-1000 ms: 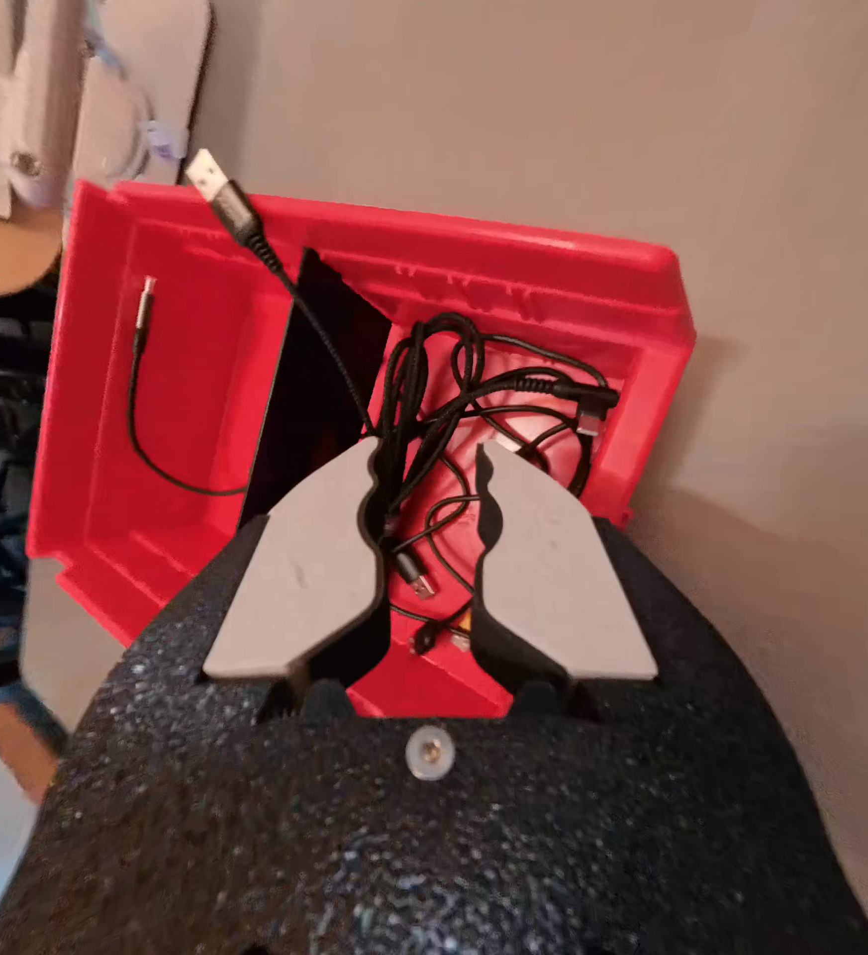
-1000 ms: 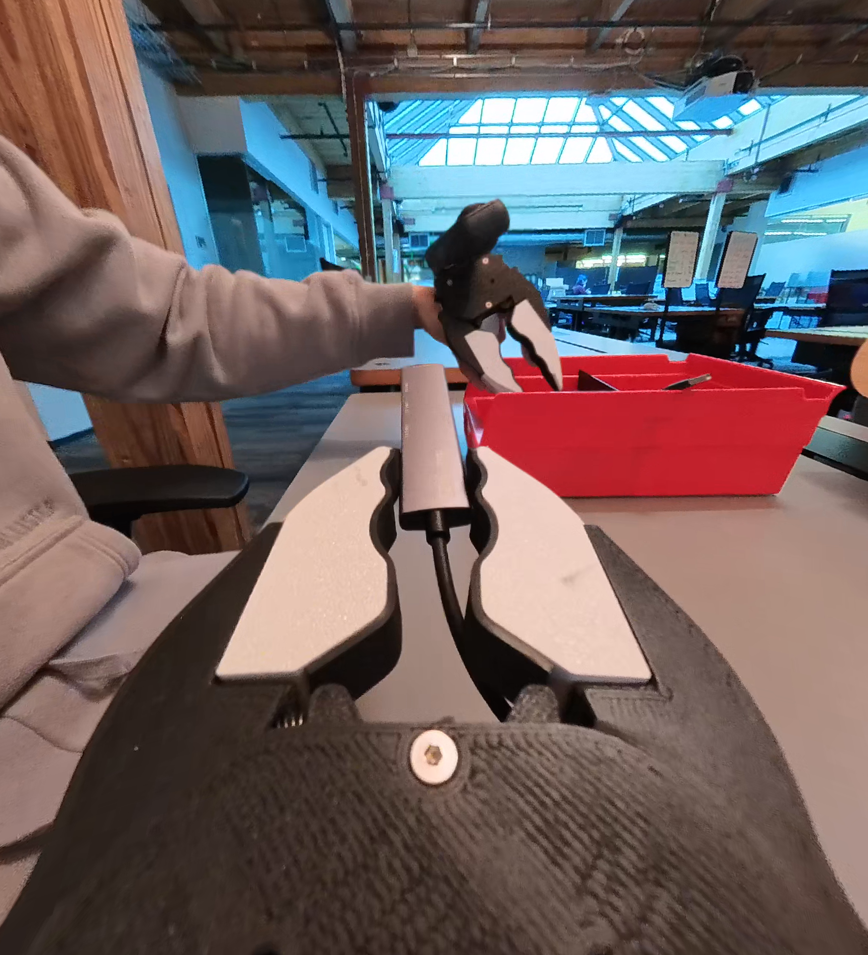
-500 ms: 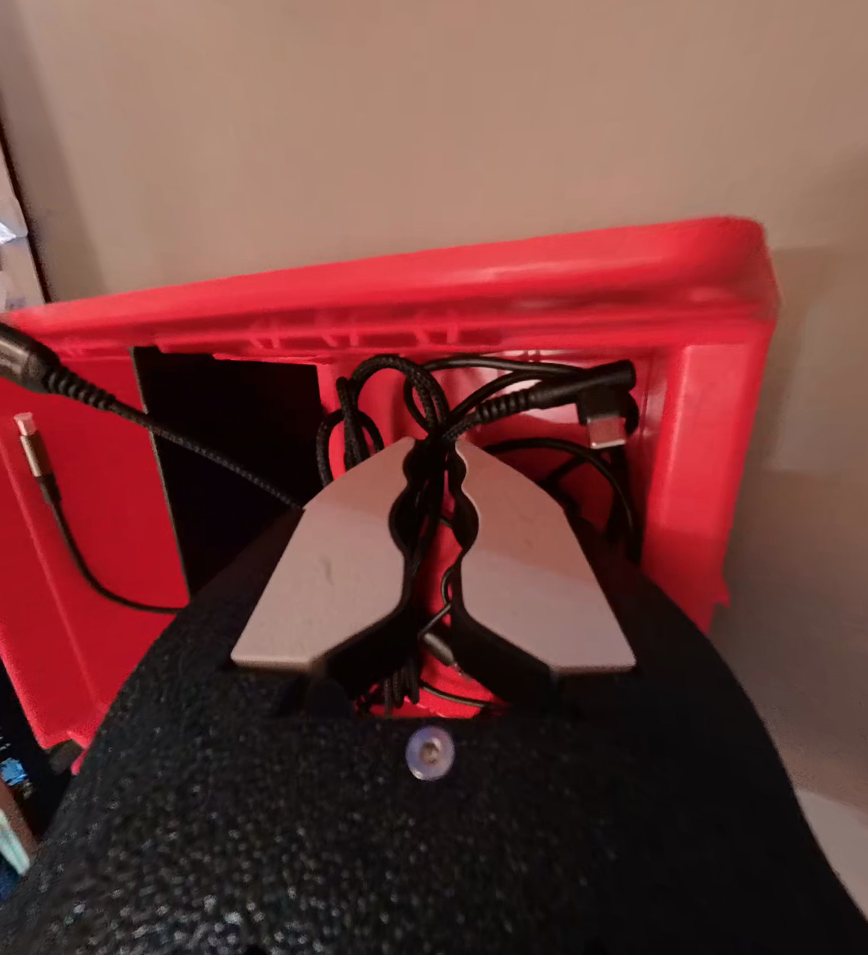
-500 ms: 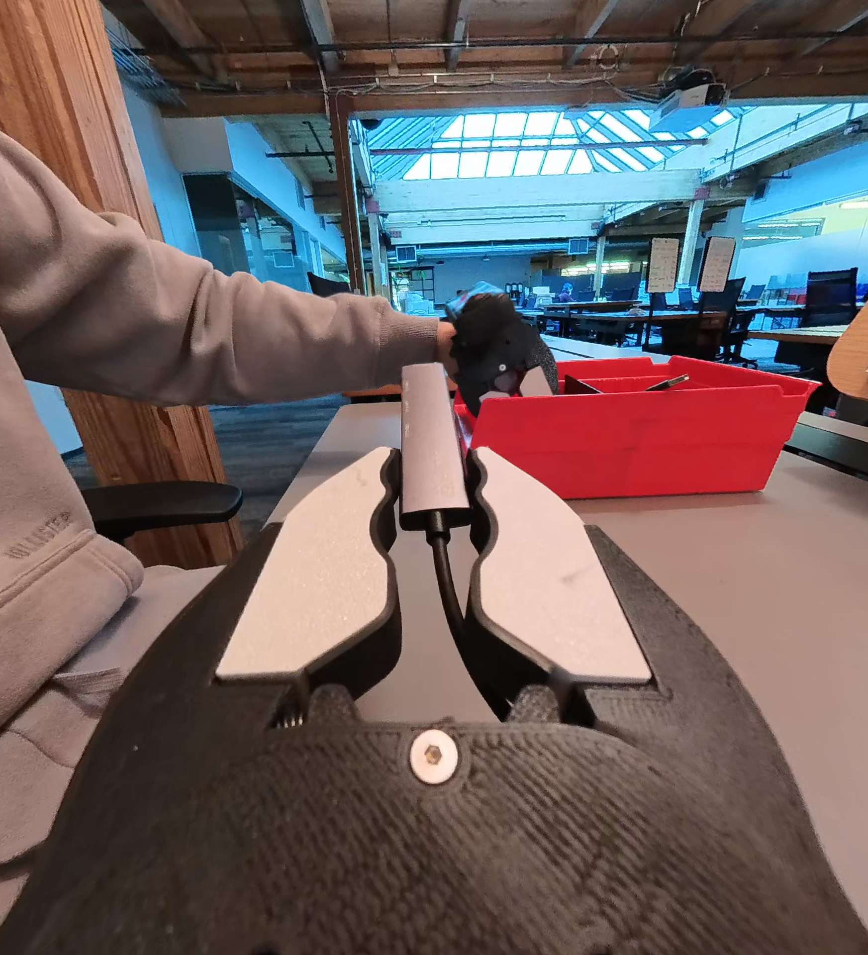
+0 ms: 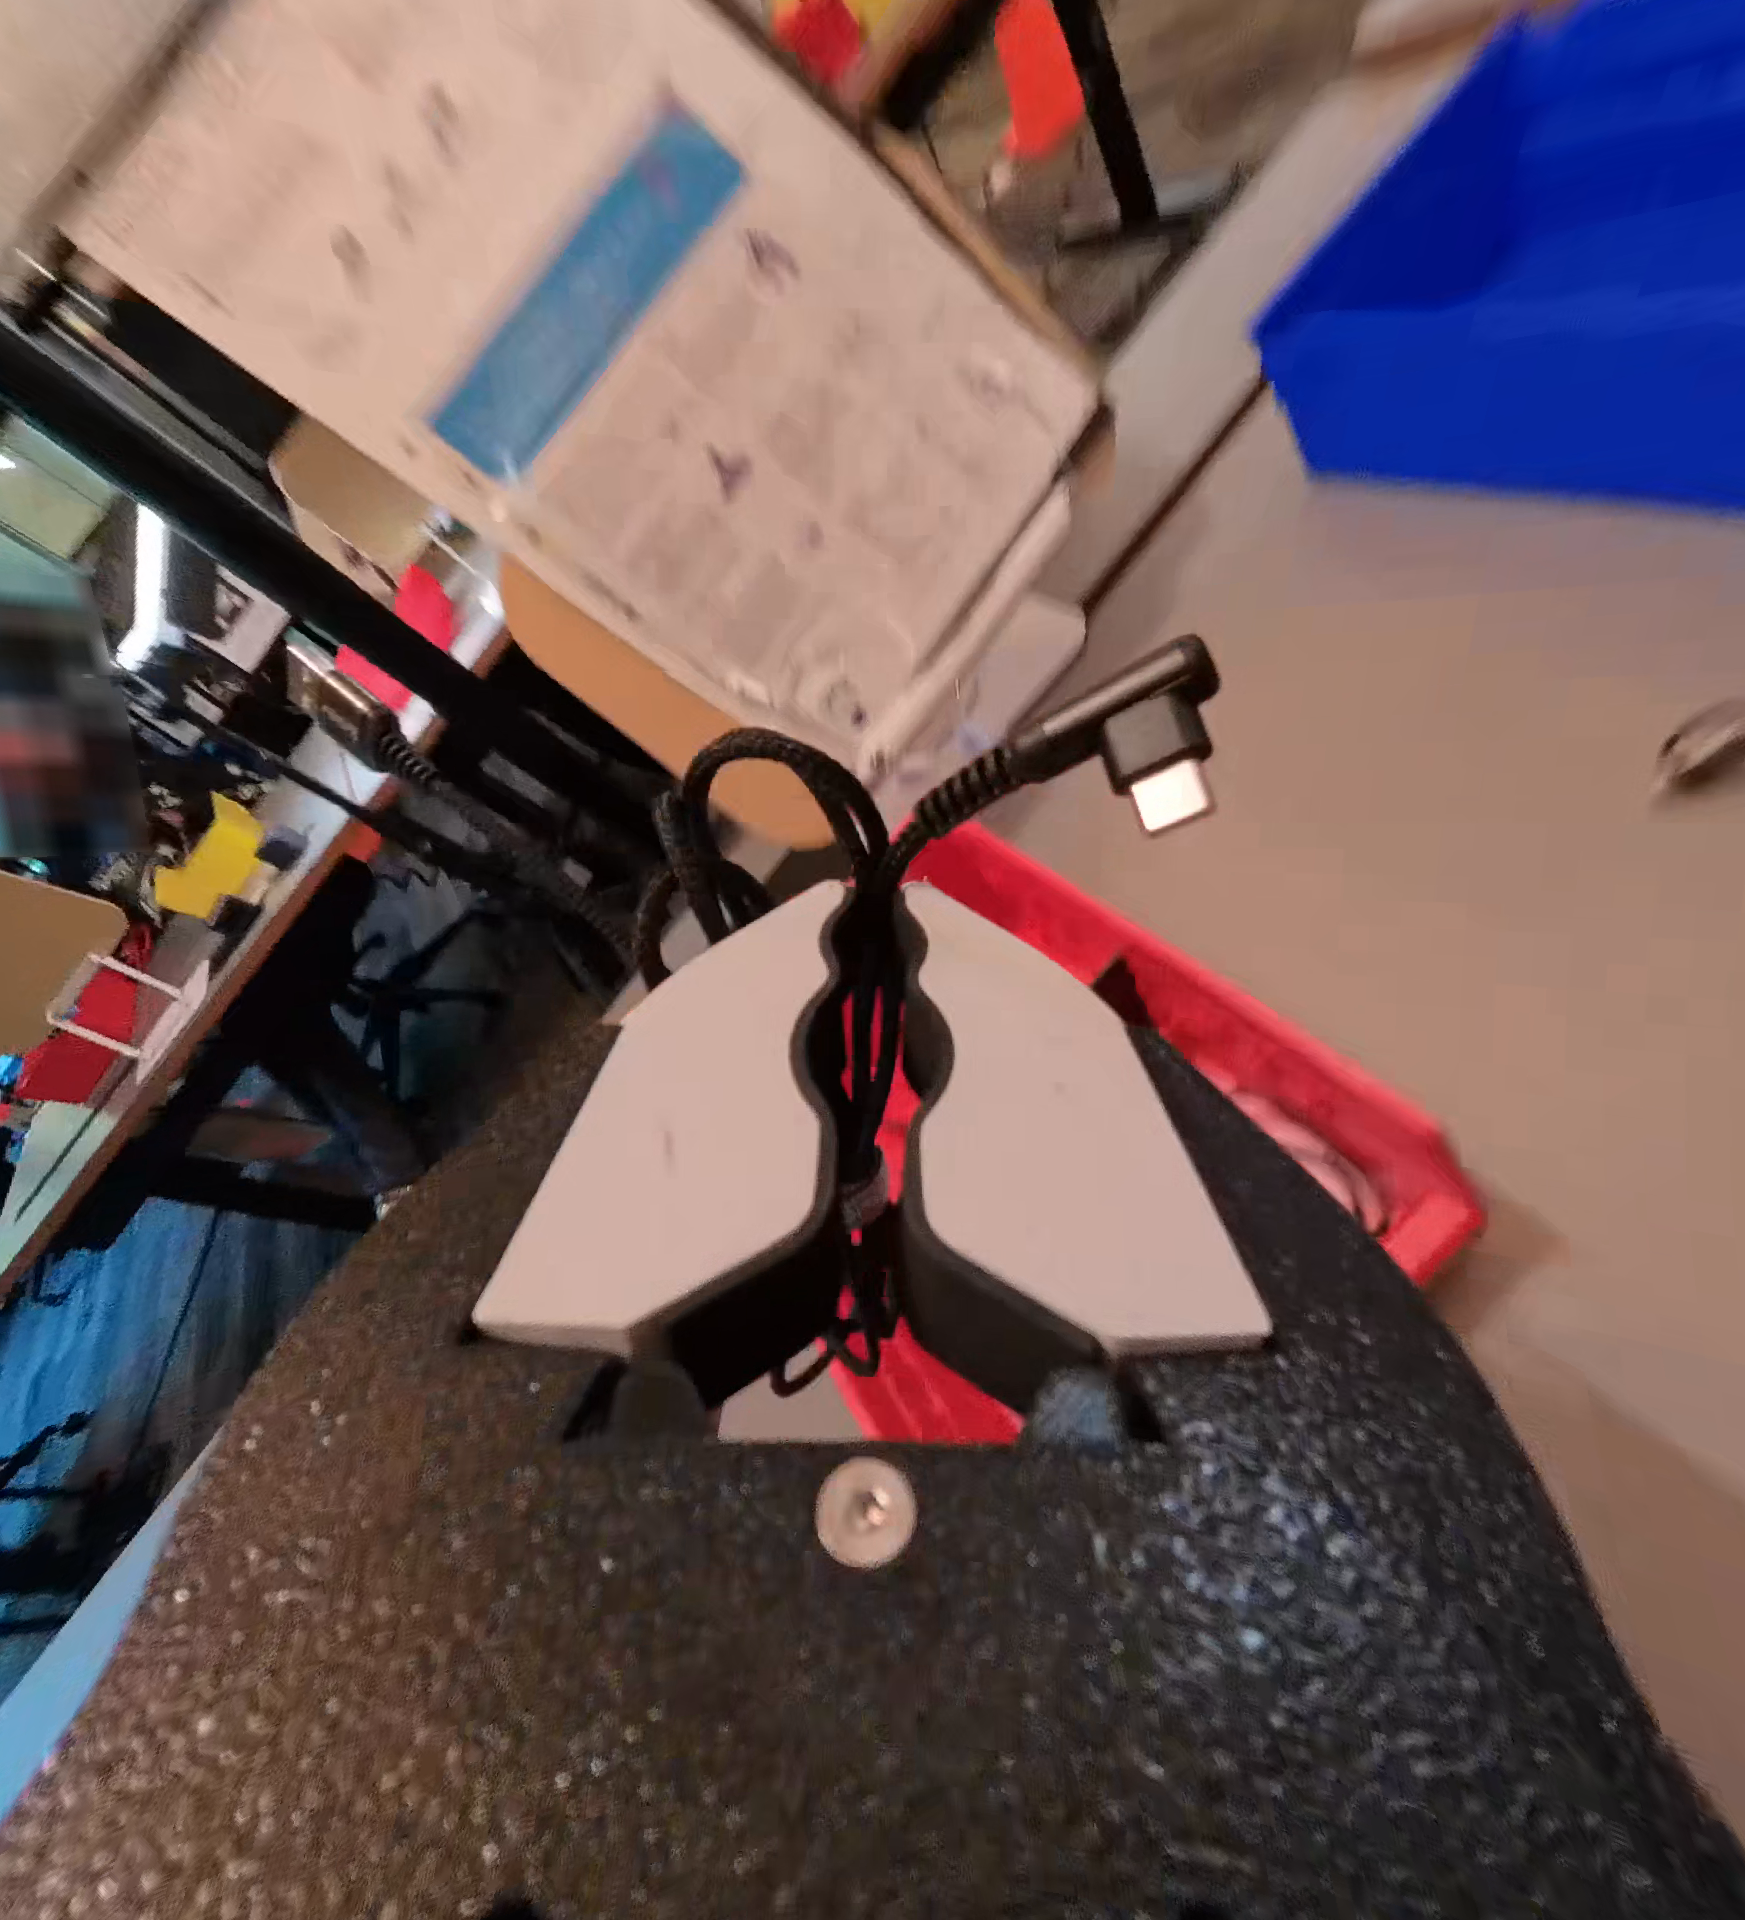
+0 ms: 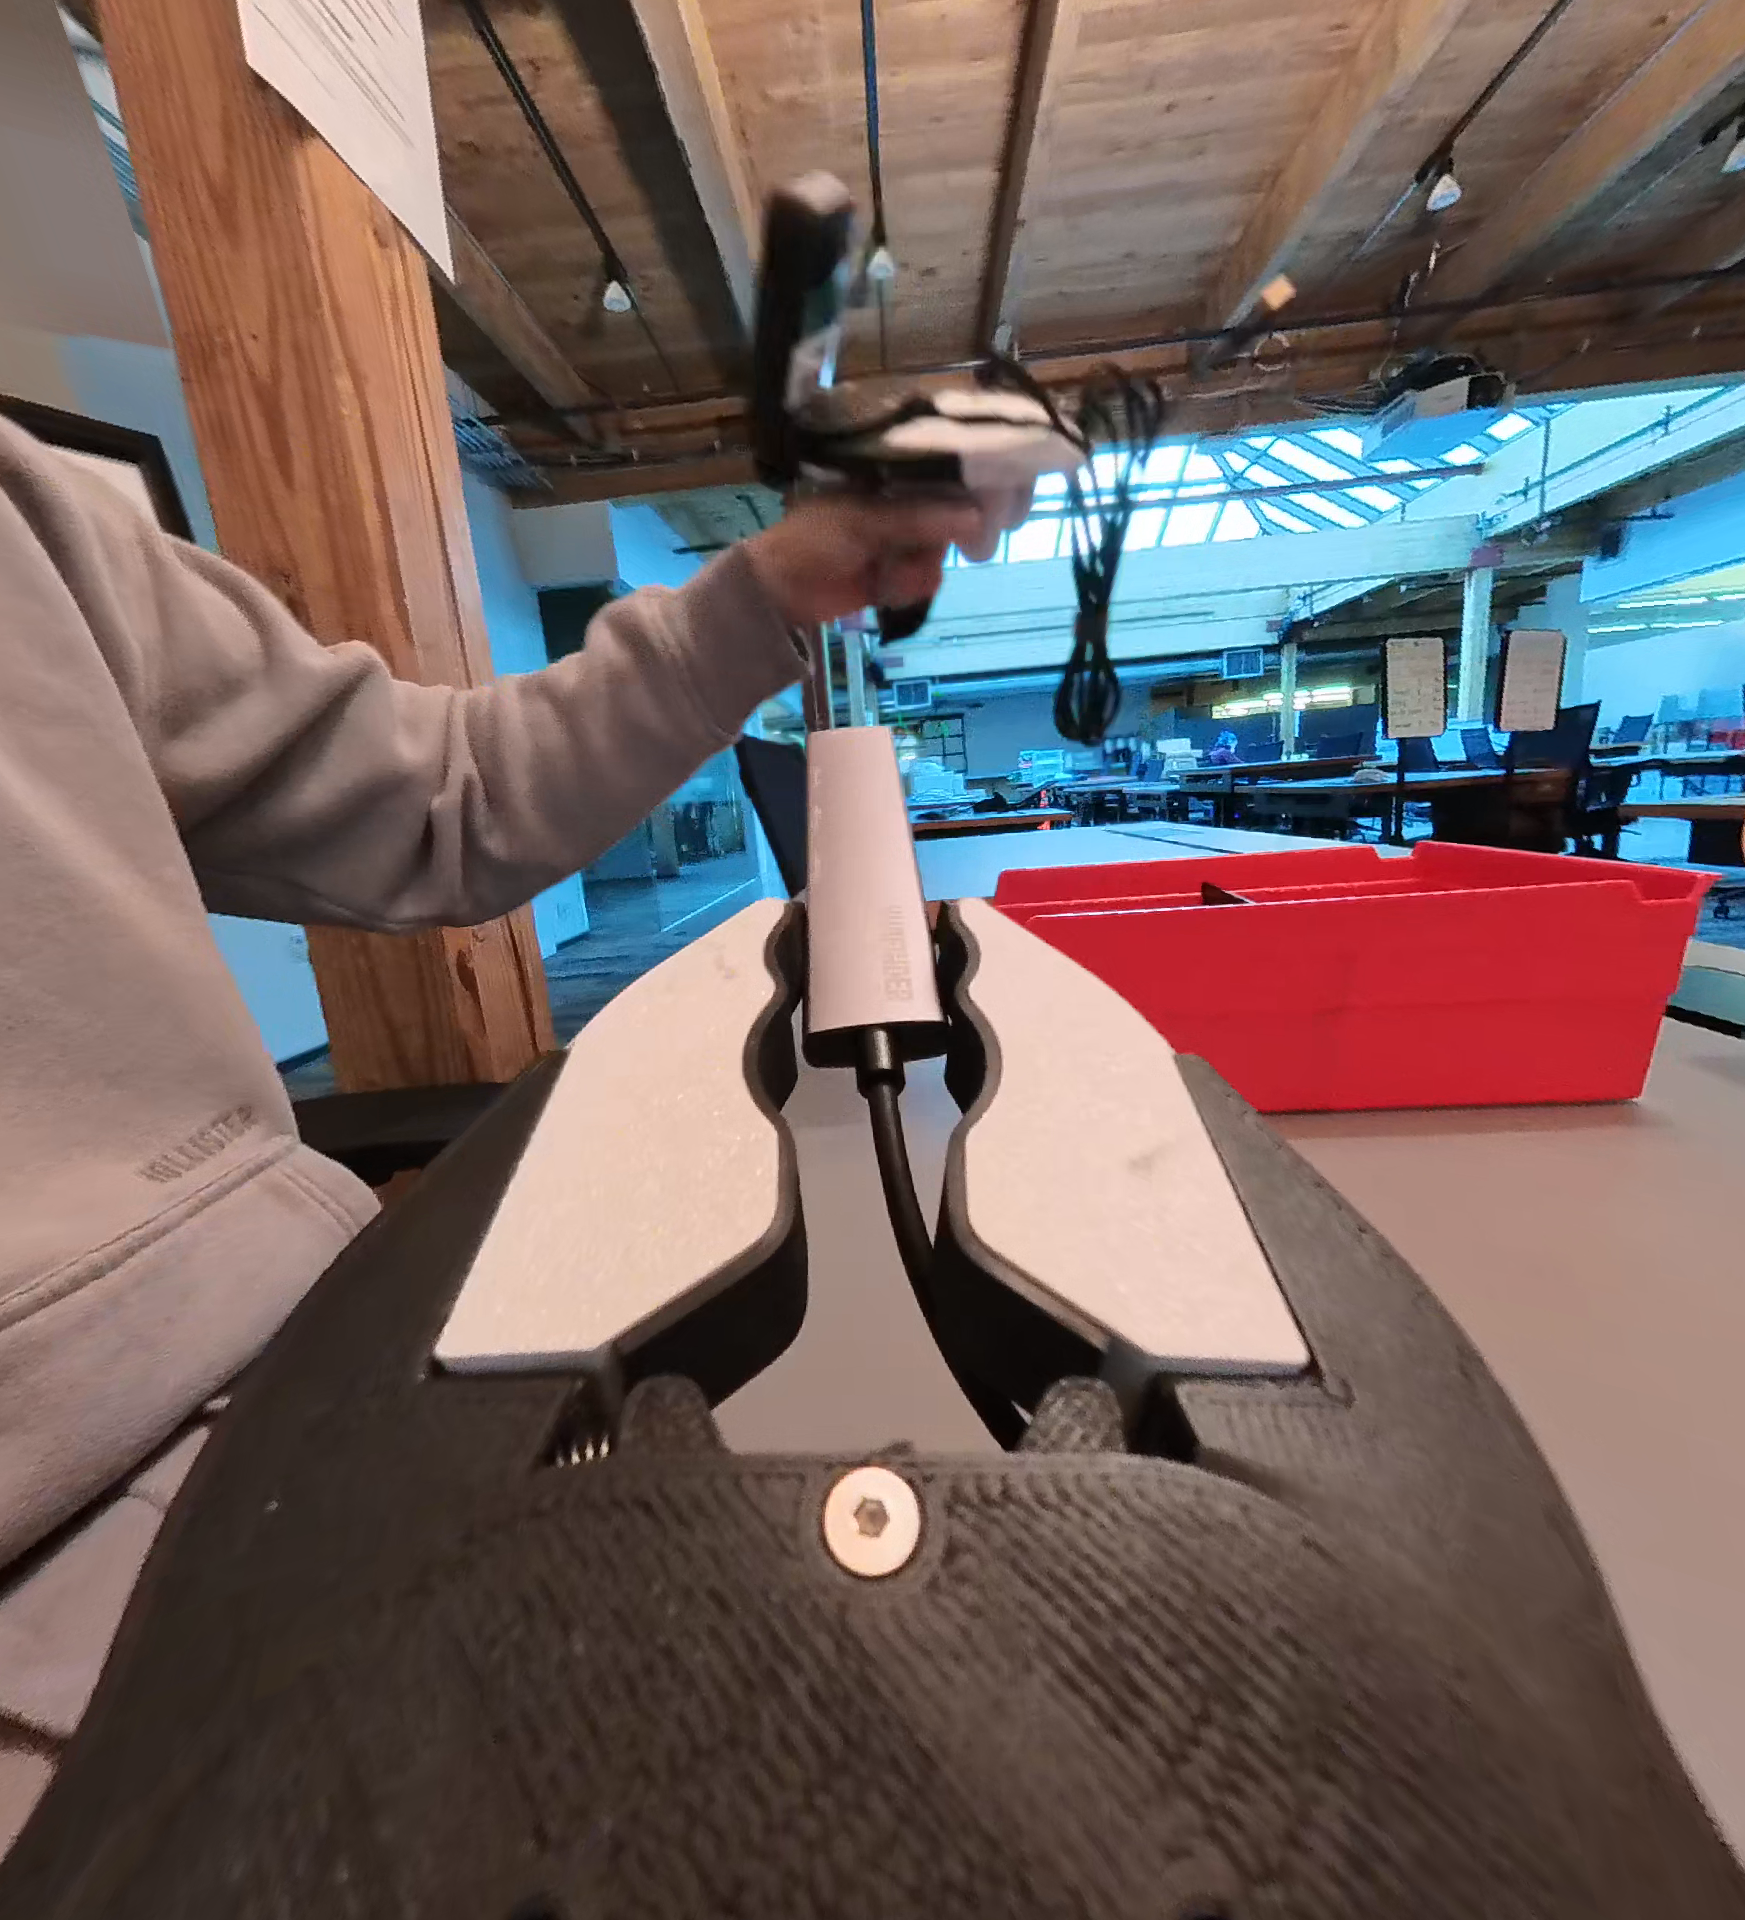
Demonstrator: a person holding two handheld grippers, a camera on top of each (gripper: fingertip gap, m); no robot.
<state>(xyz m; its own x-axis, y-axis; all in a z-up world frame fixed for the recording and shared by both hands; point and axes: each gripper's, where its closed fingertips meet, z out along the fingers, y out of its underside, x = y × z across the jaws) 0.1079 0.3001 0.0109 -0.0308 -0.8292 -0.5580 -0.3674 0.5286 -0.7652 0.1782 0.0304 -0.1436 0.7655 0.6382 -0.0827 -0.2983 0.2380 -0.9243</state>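
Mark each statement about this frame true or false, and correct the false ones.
1. The left gripper is shut on a bundle of black cables. True.
2. The right gripper holds a silver hub with a black cord. True.
3. The red bin is held in the air. False: it rests on the grey table.
4. The cable bundle lies inside the red bin. False: it hangs from the raised left gripper's jaws, above the table.
5. A blue bin shows in the left wrist view. True.
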